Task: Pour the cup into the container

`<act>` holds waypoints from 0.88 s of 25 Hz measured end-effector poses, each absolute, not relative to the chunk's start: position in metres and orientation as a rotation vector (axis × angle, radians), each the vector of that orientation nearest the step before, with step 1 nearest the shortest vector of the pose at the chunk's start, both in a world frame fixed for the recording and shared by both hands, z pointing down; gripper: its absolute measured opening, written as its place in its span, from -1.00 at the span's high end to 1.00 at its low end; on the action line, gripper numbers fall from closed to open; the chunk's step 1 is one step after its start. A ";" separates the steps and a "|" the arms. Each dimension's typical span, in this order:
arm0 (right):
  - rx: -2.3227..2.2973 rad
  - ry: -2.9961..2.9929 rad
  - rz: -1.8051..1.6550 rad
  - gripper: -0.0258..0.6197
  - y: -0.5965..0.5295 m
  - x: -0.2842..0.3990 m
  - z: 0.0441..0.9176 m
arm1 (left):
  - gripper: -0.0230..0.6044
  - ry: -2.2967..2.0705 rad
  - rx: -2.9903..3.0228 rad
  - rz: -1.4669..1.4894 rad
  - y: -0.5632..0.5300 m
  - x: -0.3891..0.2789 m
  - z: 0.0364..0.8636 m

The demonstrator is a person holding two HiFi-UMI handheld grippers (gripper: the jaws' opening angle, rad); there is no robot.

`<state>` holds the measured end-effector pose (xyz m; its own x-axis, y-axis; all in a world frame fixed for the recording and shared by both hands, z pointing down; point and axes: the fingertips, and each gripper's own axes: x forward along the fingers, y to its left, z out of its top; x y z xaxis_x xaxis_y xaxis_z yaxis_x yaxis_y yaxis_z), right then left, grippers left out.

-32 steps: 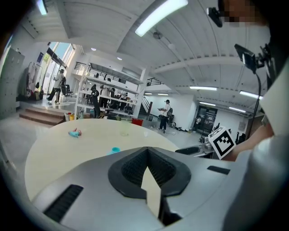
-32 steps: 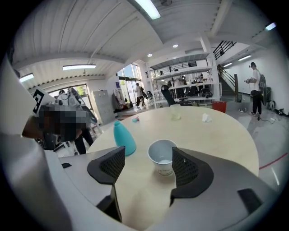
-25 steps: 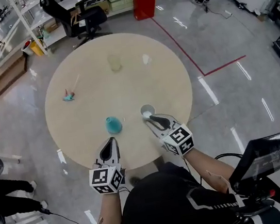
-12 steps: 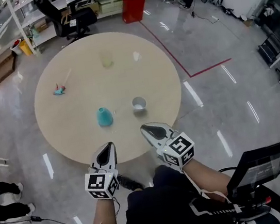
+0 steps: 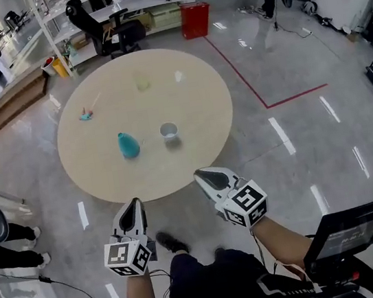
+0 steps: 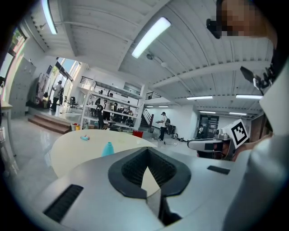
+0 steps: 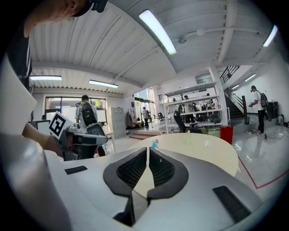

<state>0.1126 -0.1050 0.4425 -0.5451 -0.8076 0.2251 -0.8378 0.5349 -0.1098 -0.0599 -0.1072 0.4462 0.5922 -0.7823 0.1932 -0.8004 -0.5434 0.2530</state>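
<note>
The left gripper [image 5: 136,202] is clenched on nothing, held over the floor short of the round table [image 5: 198,108]; well ahead of it, almost straight on, stands the teal container [image 5: 128,145]; the white cup [image 5: 168,131] stands upright near that container's right, ahead and slightly left of the right gripper [image 5: 201,174], whose jaws are likewise pressed together and empty, off the table's near edge.

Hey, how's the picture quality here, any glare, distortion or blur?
Head view: sharp, with streaks of lamp glare on the glossy floor; the round table is evenly lit. Left gripper view and right gripper view: strong fisheye bending, dark corners, ceiling tube lights blown out.
</note>
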 end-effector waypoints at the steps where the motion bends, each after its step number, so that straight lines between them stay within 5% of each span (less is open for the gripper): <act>1: 1.409 -2.630 0.306 0.85 -0.095 0.120 0.439 | 0.95 -1.305 2.497 0.069 -0.099 -0.054 0.442; 12: 1.455 -2.701 0.259 0.85 -0.004 0.115 0.382 | 0.95 -1.409 2.570 0.065 0.010 -0.046 0.382; 22: 1.529 -2.657 0.167 0.85 0.151 0.034 0.375 | 0.95 -1.196 2.760 0.077 0.151 -0.081 0.360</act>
